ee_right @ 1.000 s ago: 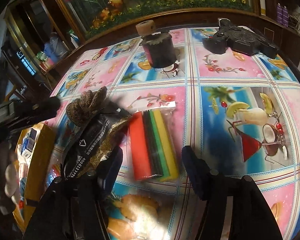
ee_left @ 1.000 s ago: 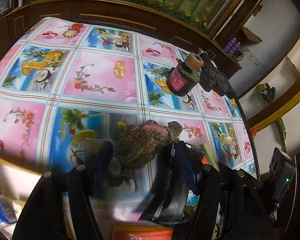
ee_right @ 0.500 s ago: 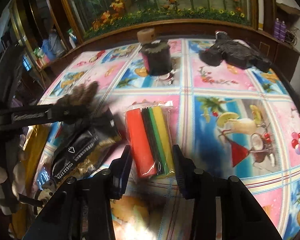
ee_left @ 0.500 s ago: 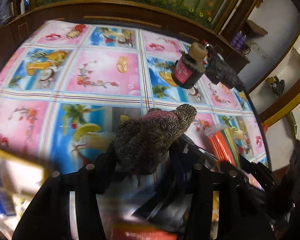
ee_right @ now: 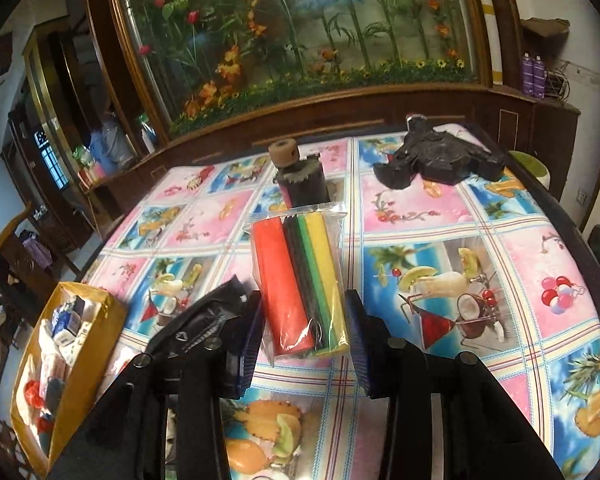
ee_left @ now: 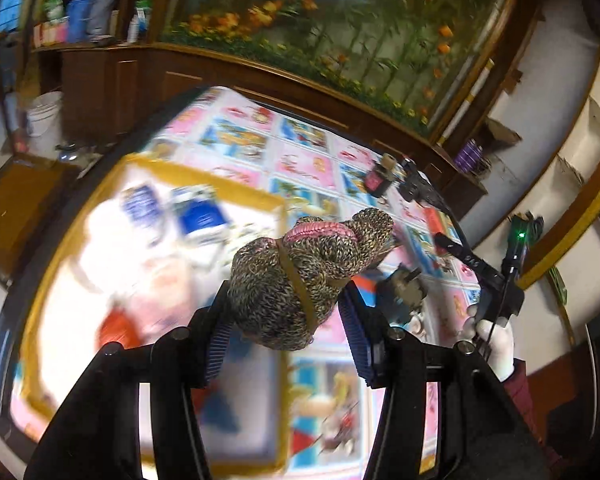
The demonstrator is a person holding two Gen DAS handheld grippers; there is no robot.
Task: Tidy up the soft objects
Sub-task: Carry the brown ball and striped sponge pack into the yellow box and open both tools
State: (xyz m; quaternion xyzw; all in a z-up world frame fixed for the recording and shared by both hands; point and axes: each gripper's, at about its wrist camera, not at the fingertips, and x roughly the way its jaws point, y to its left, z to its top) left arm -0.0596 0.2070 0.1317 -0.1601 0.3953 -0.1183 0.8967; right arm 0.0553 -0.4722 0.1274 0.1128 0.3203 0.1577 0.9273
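A: What are the left fingers [ee_left: 284,316] gripping?
B: A knitted bundle [ee_left: 300,276], up in the air over the yellow box [ee_left: 204,188].
A: Right fingers [ee_right: 304,336]?
B: Clamped on a sponge pack [ee_right: 300,280], lifted off the counter [ee_right: 440,216], black pouch [ee_right: 200,320] beside.

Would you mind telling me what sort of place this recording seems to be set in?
Probably a lived-in home, likely a dining or living room: a table under a fruit-print oilcloth, dark wooden cabinetry framing a large flower mural, and household bottles on a side shelf.
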